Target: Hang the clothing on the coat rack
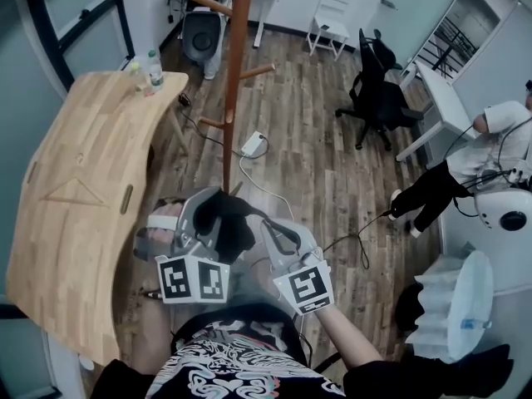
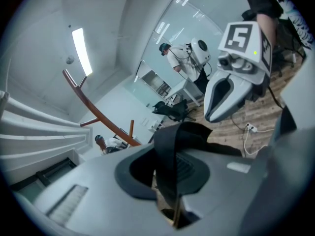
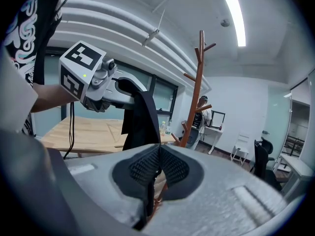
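Spotter: Your black-and-white patterned shirt (image 1: 237, 371) fills the bottom of the head view. Just beyond it your two grippers sit side by side, marker cubes facing up.

Reader: Your left gripper (image 1: 214, 210) and right gripper (image 1: 268, 231) both reach into the dark clothing (image 1: 237, 227), which is bunched between them above the wooden floor (image 1: 316, 165). The brown coat rack (image 1: 236, 73) rises just beyond it. A pale wooden tabletop (image 1: 75, 206) lies to your left, with two bottles (image 1: 150, 71) at its far corner.

Spotter: Farther off you have a black office chair (image 1: 378, 98), and a person in white (image 1: 499, 127) sits at the right edge.

Reader: Next, the left gripper view. Its jaws are closed narrow on a black strip of the clothing that loops up over the pads. Your right gripper hangs close by, upper right, and the coat rack leans across the background.

Spotter: Last, the right gripper view. Its pads meet on a thin fold of the same clothing. Your left gripper is up at the left, and the clothing drapes down from it in front of the tabletop. The coat rack stands upright beyond. The clothing is off the rack, held in both your grippers.
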A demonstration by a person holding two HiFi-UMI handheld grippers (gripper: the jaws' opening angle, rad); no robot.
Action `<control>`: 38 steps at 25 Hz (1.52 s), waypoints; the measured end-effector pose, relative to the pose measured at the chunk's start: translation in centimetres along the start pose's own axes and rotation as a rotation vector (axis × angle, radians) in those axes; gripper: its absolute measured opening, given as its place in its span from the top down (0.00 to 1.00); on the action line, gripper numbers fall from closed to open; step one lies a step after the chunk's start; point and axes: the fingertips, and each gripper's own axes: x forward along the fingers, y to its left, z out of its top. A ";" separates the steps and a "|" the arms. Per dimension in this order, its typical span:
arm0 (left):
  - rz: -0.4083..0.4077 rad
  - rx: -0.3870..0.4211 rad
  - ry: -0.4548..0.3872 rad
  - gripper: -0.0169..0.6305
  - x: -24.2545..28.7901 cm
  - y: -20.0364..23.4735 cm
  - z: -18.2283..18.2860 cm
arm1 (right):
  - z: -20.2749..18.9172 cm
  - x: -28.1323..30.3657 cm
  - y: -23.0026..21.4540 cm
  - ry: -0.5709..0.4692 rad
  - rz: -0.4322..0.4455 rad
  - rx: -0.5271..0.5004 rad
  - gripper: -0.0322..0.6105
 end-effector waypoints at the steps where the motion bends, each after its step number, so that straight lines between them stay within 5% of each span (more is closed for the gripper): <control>1: -0.002 0.002 -0.002 0.93 0.3 0.0 0.1 | 0.0 0.2 -0.2 0.004 -0.001 0.003 0.94; 5: -0.016 0.000 -0.004 0.93 1.1 -0.1 -0.4 | -0.4 1.3 -0.4 0.004 0.006 0.002 0.86; 21: -0.051 0.002 -0.015 0.93 5.8 2.6 -2.1 | -1.6 9.0 -2.7 0.104 0.067 -0.062 0.81; 31: -0.095 -0.001 -0.025 0.93 9.2 3.5 -3.9 | -2.6 14.2 -4.2 0.152 0.123 -0.086 0.82; 33: -0.091 -0.011 -0.028 0.93 9.6 4.1 -4.0 | -2.5 14.9 -4.3 0.165 0.139 -0.104 0.85; 34: -0.089 -0.017 -0.030 0.93 9.7 4.5 -4.1 | -2.3 15.2 -4.6 0.163 0.136 -0.119 0.94; 38: -0.081 -0.037 -0.030 0.93 10.4 5.6 -5.1 | -1.7 16.2 -6.0 0.156 0.093 -0.154 0.94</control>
